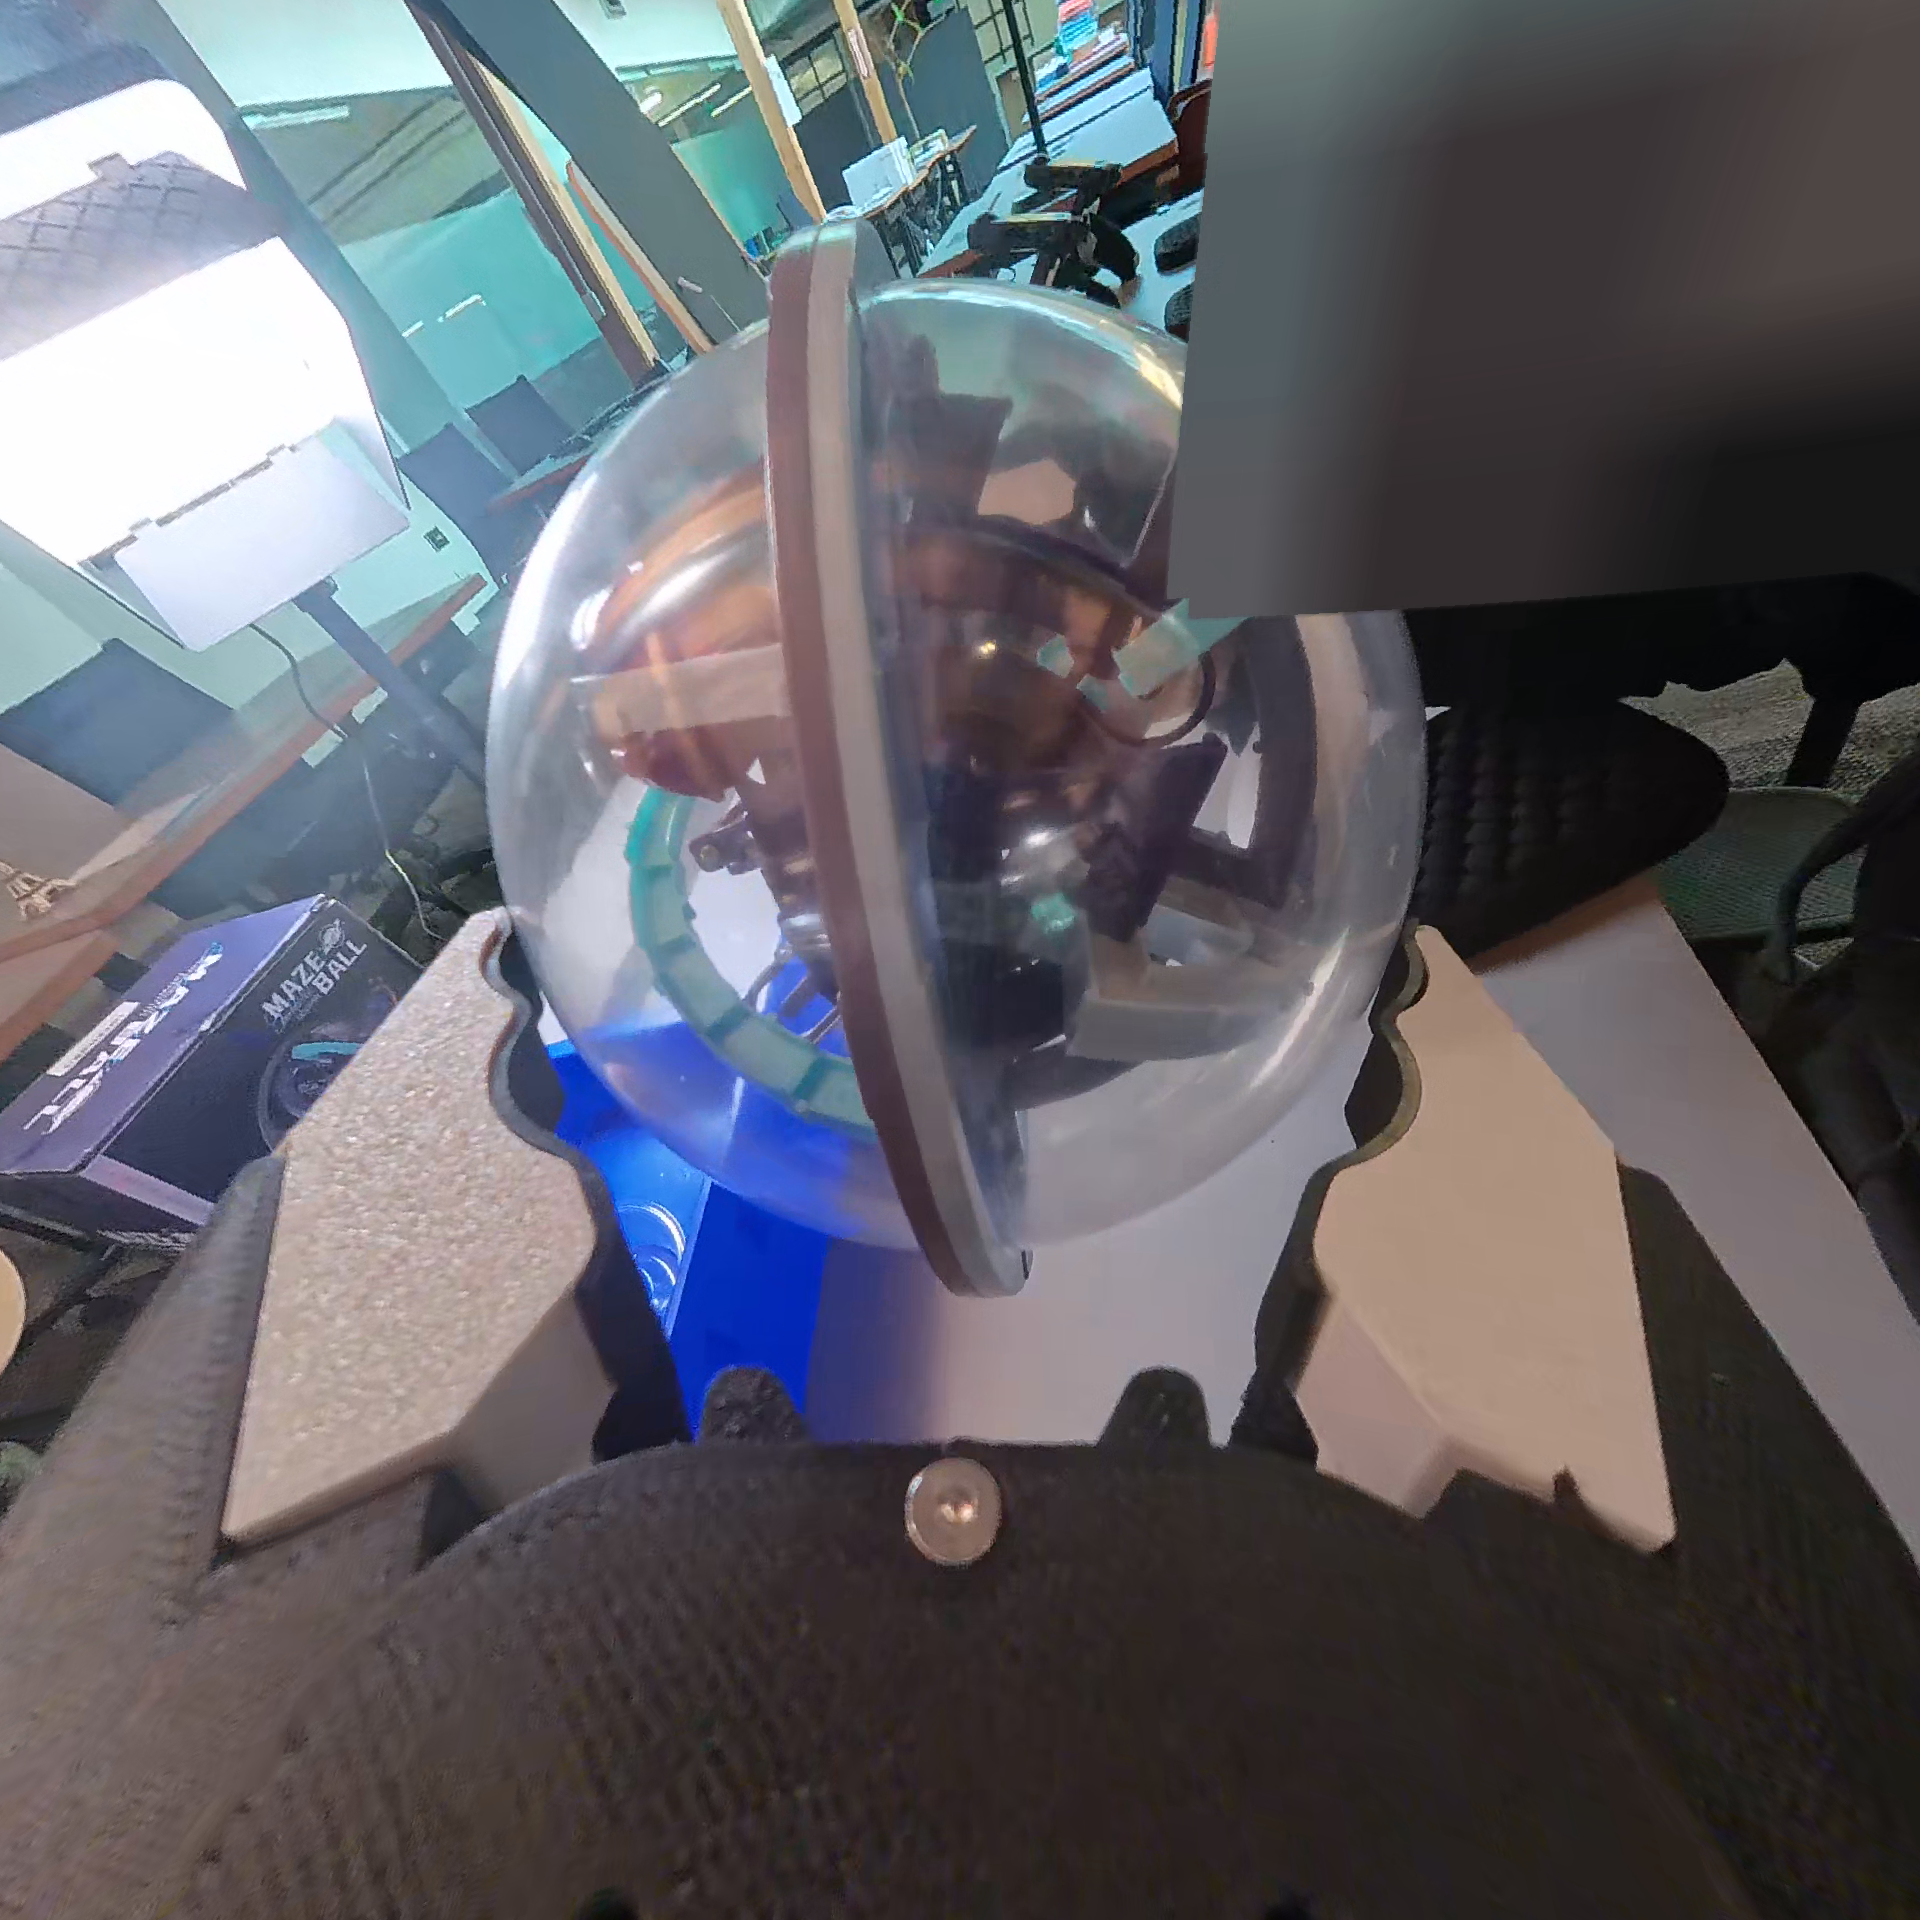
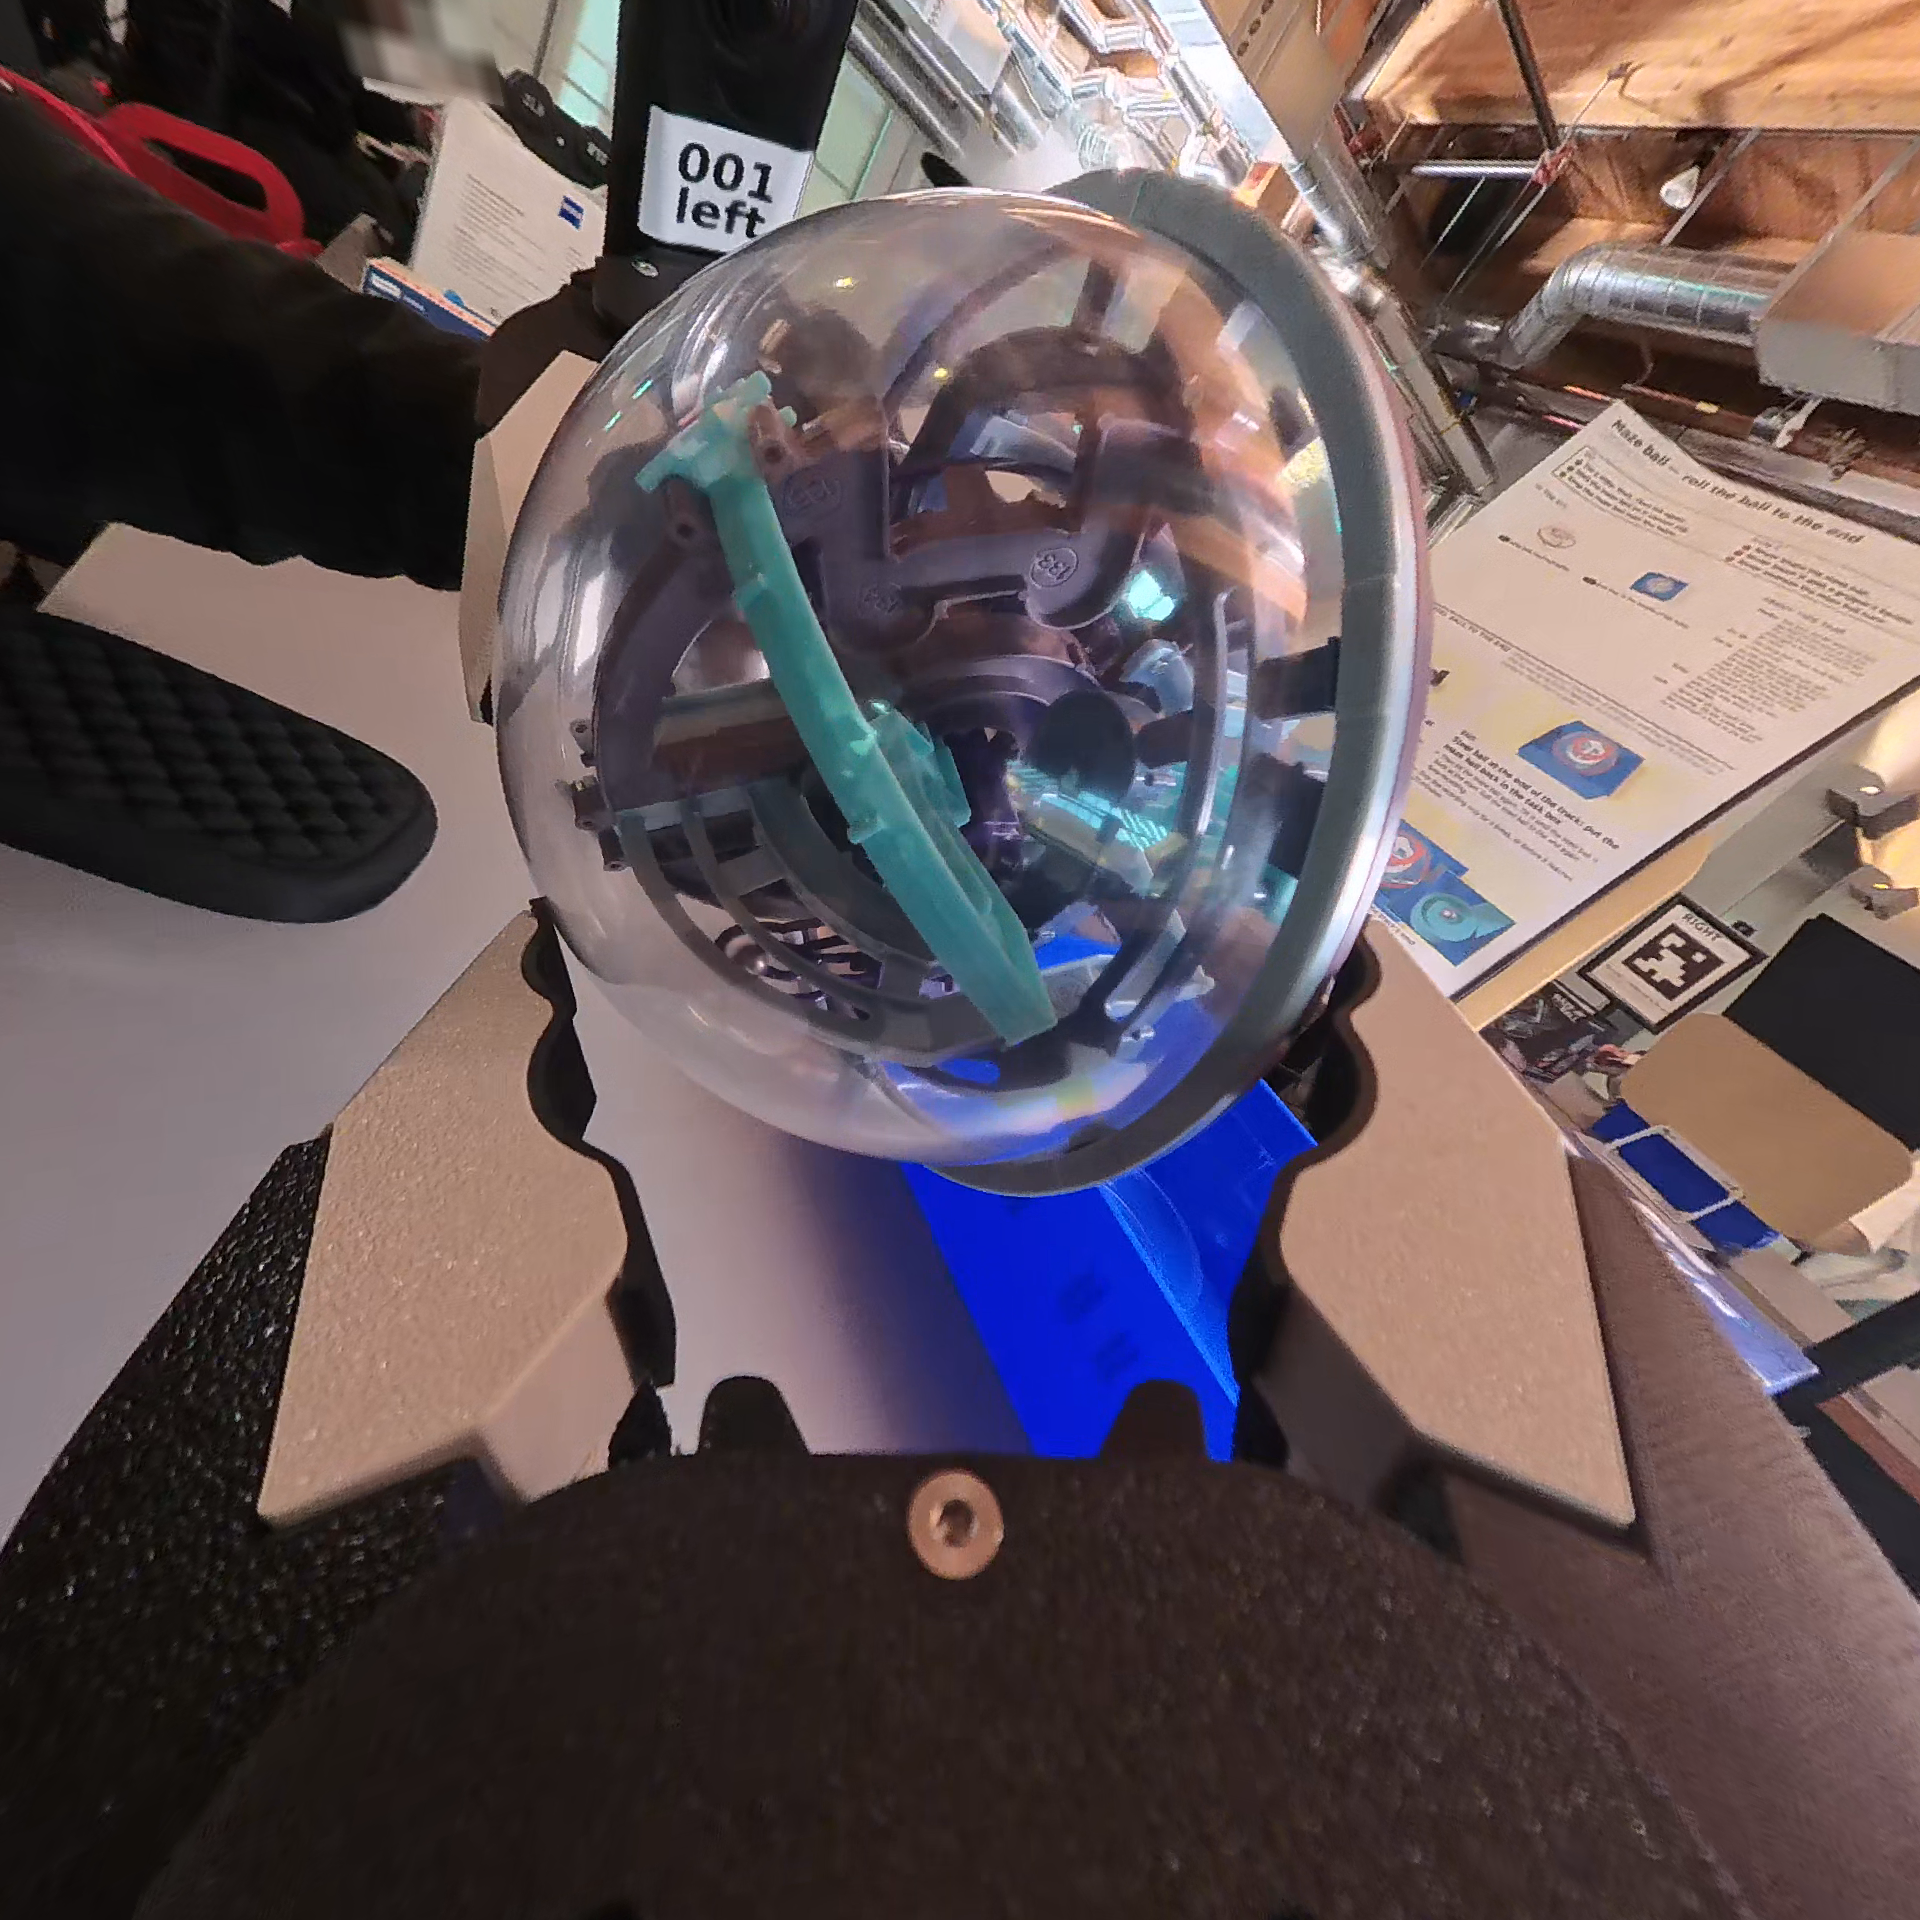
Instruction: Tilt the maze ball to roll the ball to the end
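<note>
Maze ball (image 1: pixel 956 748) clamped between left hand-held gripper (image 1: pixel 951 966) and right hand-held gripper (image 2: pixel 951 966), lifted above blue tray (image 2: pixel 1091 1299)

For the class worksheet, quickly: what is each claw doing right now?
Left claw: closed on the maze ball, fingers against its sides.
Right claw: closed on the same maze ball, held above the blue tray.

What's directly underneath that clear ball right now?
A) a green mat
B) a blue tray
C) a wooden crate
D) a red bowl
B: the maze ball is held up between the fingers of both grippers, and a bright blue tray shows on the white table just below it in both views.
</note>
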Demonstrator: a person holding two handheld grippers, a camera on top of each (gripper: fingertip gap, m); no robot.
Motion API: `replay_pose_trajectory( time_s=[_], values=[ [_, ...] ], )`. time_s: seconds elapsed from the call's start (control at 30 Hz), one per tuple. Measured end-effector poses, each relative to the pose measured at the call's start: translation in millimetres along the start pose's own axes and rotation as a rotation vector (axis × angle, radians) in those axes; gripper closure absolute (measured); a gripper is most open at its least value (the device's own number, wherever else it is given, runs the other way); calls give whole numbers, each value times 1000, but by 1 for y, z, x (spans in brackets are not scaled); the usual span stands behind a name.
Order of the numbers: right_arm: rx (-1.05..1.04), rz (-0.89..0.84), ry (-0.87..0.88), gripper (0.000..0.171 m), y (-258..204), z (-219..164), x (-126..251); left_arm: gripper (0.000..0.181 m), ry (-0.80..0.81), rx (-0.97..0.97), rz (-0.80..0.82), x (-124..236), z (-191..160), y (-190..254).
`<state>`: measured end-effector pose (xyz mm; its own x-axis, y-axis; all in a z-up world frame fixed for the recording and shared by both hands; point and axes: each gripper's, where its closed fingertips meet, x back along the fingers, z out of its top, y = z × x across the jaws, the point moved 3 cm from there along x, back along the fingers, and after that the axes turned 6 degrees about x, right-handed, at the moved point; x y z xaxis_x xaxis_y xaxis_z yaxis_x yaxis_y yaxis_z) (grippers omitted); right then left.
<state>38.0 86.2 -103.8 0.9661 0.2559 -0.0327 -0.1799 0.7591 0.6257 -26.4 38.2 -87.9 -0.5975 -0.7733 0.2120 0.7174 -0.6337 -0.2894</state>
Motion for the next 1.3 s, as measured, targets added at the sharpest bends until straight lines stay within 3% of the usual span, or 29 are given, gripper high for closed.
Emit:
replay_pose_trajectory(
  time_s=[0.87, 1.03, 1.3],
  values=[
    [-143, 23, 64, 30, -1, 20, -18, 28, -146, 74, 24, 25, 20, -1],
    [-253, 45, 49, 30, -3, 20, -19, 28, -183, 185, -3, 25, 19, -2],
    [-585, 139, -19, 29, -13, 15, -20, 28, -252, 532, -65, 25, 7, 1]
  ],
)
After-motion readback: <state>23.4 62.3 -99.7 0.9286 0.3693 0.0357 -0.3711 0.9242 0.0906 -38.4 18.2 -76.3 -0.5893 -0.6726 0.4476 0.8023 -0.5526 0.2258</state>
